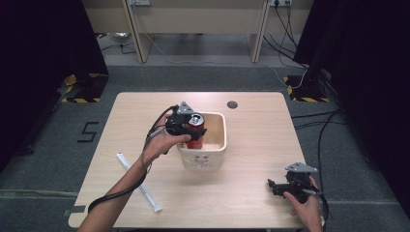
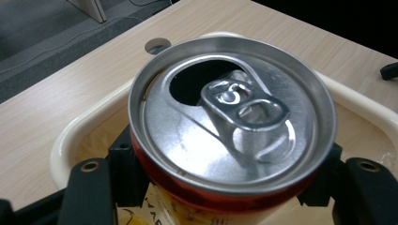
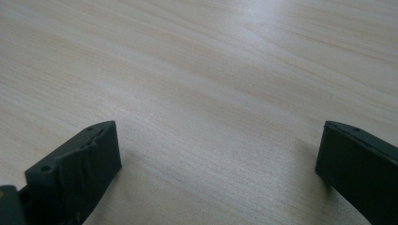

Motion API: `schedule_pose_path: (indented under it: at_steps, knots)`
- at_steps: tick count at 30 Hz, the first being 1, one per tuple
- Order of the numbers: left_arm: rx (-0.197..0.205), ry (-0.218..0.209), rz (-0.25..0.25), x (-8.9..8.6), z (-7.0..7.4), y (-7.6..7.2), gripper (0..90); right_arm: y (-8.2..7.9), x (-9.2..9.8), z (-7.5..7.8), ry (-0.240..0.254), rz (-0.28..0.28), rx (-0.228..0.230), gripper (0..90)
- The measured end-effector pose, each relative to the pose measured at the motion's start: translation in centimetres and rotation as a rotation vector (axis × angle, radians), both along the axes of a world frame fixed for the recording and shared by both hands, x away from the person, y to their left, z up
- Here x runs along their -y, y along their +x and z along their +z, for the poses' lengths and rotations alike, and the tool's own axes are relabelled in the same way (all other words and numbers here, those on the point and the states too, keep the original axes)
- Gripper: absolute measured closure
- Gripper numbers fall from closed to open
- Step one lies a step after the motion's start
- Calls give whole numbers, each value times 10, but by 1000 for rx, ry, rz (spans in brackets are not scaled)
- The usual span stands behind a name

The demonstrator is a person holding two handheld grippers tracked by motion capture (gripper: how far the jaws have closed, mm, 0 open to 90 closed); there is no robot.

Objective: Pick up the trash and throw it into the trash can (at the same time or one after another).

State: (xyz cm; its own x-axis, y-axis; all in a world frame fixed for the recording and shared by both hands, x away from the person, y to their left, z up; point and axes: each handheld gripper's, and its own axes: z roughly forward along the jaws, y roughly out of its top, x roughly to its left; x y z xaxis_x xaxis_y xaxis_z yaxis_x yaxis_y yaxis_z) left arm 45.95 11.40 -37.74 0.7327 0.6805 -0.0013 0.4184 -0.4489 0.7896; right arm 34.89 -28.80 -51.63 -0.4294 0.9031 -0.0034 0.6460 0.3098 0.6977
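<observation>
Red can (image 2: 232,122), already opened, tab (image 2: 244,105) folded back beside the dark mouth hole, pinched around its body by the left gripper (image 1: 186,126) and held upright over the left, near part of a cream tub (image 1: 212,157) at the middle of the table (image 1: 251,193). Hard to tell from the pictures whether the can's base rests on the tub floor or hangs just above it; something pale and printed visible under it in the left gripper view, too cut off to name. Black jaws closed against both sides of the can, so the grip looks firm. Judged from this: picking up done, carrying to the tub done or nearly so; lowering fully, letting go and drawing the hand clear yet to come. Further out, right gripper (image 1: 290,186) low at the near right corner, well apart from the tub, jaws spread wide over bare wood, holding nothing. Long white stick-like item (image 1: 138,181) lying loose on the near left of the table, untouched. Small round hole (image 1: 232,104) near the far edge.
</observation>
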Motion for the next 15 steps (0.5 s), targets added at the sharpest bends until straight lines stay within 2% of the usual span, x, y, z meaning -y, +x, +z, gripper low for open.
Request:
schedule_pose_path:
  at_steps: [15]
  knots:
    - [-33,0,3,-1,-9,4,334,0,0,0,-1,1,1,2]
